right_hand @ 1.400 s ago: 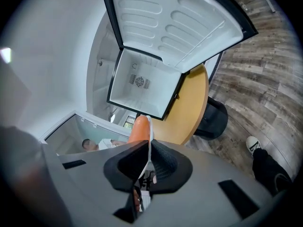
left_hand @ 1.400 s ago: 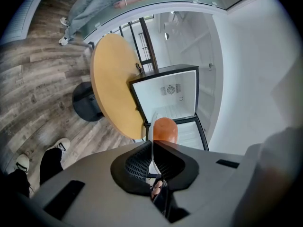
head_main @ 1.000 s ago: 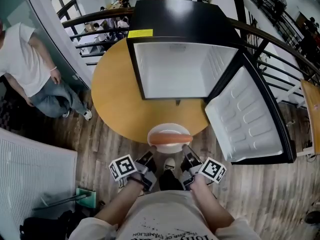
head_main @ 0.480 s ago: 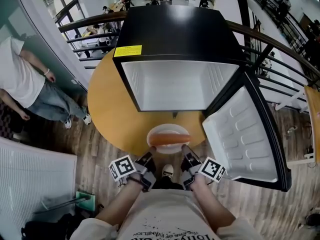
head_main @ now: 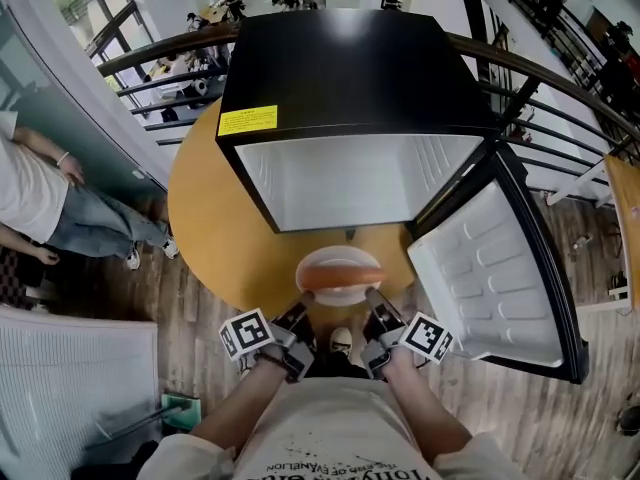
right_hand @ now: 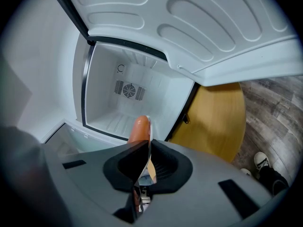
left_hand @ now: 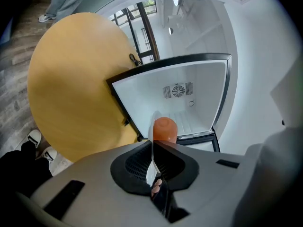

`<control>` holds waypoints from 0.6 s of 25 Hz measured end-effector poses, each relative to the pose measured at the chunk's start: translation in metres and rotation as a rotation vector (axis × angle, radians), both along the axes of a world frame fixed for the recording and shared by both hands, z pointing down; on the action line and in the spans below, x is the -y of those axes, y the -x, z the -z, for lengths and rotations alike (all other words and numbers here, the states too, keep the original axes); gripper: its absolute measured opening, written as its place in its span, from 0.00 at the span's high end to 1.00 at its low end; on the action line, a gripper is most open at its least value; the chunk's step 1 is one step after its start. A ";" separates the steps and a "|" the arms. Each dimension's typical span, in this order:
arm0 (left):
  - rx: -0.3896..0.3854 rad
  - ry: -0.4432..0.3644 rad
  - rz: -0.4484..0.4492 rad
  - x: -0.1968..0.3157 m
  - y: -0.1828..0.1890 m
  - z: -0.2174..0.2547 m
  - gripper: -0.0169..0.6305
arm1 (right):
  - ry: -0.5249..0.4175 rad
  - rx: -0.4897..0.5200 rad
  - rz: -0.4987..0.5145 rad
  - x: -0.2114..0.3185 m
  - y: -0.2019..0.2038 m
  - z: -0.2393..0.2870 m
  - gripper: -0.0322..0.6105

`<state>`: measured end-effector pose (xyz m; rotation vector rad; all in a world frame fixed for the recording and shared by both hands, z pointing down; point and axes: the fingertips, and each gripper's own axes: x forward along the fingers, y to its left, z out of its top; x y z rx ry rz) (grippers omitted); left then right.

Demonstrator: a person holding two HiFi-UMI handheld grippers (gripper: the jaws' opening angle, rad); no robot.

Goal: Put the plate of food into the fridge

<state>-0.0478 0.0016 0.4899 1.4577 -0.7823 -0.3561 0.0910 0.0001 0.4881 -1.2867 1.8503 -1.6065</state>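
A white plate [head_main: 335, 263] carrying an orange sausage [head_main: 340, 279] hangs over the near edge of the round table. My left gripper [head_main: 302, 311] is shut on the plate's left rim and my right gripper [head_main: 372, 308] on its right rim. In the left gripper view the plate rim [left_hand: 151, 152] runs edge-on between the jaws, with the sausage [left_hand: 165, 129] beyond it. The right gripper view shows the plate rim [right_hand: 148, 148] edge-on the same way, with the sausage [right_hand: 140, 129] past it. Straight ahead stands the black mini fridge [head_main: 340, 78], its white inside [head_main: 345, 178] empty and its door [head_main: 495, 263] swung open to the right.
The fridge sits on a round wooden table [head_main: 215, 228]. A person [head_main: 40, 198] in a white shirt and jeans stands at the left. Metal railings [head_main: 560, 98] curve behind and to the right. My shoes [head_main: 340, 341] show on the wood floor below the plate.
The fridge has grown larger and closer in the head view, and the person at left has slid toward the frame's edge. Both grippers keep their hold on the plate.
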 end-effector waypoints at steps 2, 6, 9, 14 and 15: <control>-0.002 0.004 -0.005 0.006 0.003 -0.001 0.93 | 0.007 0.000 -0.010 0.005 0.002 -0.002 0.89; -0.010 0.007 -0.013 0.021 0.005 -0.005 0.93 | 0.015 0.003 -0.027 0.018 0.006 -0.004 0.89; -0.014 0.013 -0.015 0.032 0.007 -0.008 0.93 | 0.013 -0.003 -0.031 0.029 0.007 -0.007 0.89; -0.017 0.020 -0.017 0.053 0.005 -0.016 0.93 | 0.022 -0.003 -0.044 0.047 0.005 -0.013 0.89; -0.018 0.021 -0.019 0.057 0.004 -0.018 0.93 | 0.024 -0.003 -0.046 0.051 0.004 -0.015 0.89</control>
